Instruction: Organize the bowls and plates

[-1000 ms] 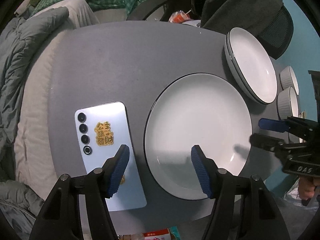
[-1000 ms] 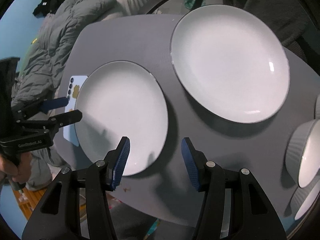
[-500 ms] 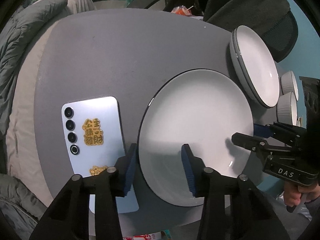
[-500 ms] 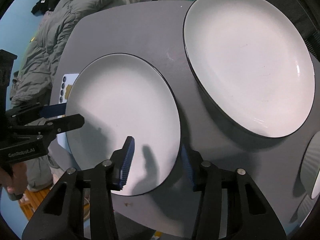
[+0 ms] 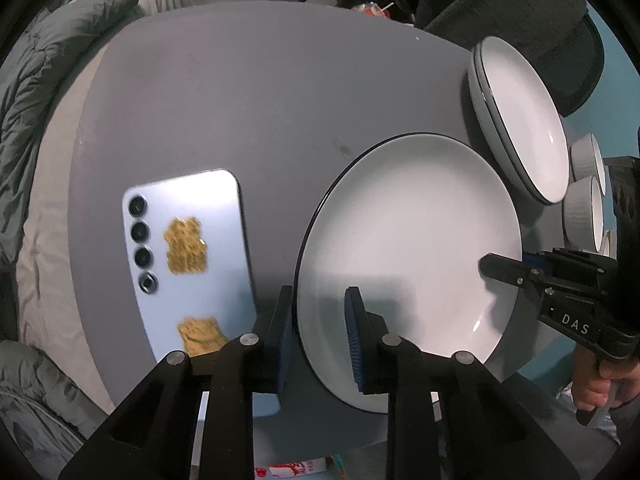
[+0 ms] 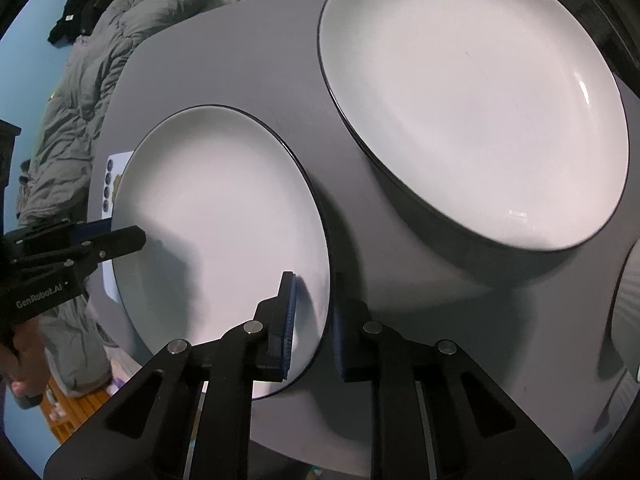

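Observation:
A white plate with a dark rim (image 5: pixel 412 248) lies on the grey table (image 5: pixel 260 92); it also shows in the right wrist view (image 6: pixel 224 216). My left gripper (image 5: pixel 318 336) straddles its left rim, jaws narrowed around the edge. My right gripper (image 6: pixel 314 320) straddles the opposite rim, jaws narrowed around it too. Whether the pads press the plate is unclear. A stack of similar plates (image 5: pixel 520 120) sits at the far right, large in the right wrist view (image 6: pixel 476 100). White ribbed bowls (image 5: pixel 584 208) stand beyond the stack.
A light blue phone (image 5: pixel 188 256) lies face down left of the plate, close to my left gripper. Grey bedding (image 5: pixel 36 100) lies left of the table. A dark chair with clothing (image 5: pixel 520 8) stands behind the table.
Both grippers have moved in onto the plate's opposite rims and their jaws have narrowed around the edge. The plate looks slightly shifted and closer in both views.

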The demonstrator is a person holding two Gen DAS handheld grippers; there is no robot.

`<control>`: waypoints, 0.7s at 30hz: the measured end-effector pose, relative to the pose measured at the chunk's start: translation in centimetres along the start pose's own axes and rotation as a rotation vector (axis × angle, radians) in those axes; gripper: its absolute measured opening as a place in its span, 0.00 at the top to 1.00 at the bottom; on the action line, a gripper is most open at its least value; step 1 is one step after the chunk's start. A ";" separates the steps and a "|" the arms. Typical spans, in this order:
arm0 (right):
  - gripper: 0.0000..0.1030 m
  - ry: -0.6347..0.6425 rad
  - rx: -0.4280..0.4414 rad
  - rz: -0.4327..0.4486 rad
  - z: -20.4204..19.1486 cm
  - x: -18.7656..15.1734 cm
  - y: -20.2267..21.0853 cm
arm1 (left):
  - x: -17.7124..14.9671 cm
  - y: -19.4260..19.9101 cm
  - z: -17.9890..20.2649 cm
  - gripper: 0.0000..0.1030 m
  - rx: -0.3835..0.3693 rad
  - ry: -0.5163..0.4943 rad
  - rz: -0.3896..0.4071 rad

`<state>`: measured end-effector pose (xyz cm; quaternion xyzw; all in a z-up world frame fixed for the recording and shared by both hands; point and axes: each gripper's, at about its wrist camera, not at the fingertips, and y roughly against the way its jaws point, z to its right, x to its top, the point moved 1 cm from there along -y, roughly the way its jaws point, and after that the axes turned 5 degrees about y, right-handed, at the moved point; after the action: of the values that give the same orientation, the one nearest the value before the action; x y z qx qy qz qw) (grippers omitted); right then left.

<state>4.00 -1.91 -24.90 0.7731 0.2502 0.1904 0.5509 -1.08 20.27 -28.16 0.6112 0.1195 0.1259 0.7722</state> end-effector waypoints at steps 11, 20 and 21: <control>0.86 -0.017 0.003 -0.022 2.3 -3.1 0.9 | -3.5 -1.0 3.2 0.77 -0.036 -0.028 -0.024; 0.86 -0.071 -0.016 -0.001 5.2 -5.7 2.6 | -4.7 -2.0 7.1 0.77 -0.072 -0.064 -0.043; 0.86 -0.083 -0.019 0.003 5.7 -6.0 2.8 | -4.8 -2.1 7.6 0.77 -0.073 -0.074 -0.048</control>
<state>2.96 -10.58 -24.21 0.7754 0.2245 0.1613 0.5677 -2.89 11.20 -28.34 0.5837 0.1005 0.0890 0.8008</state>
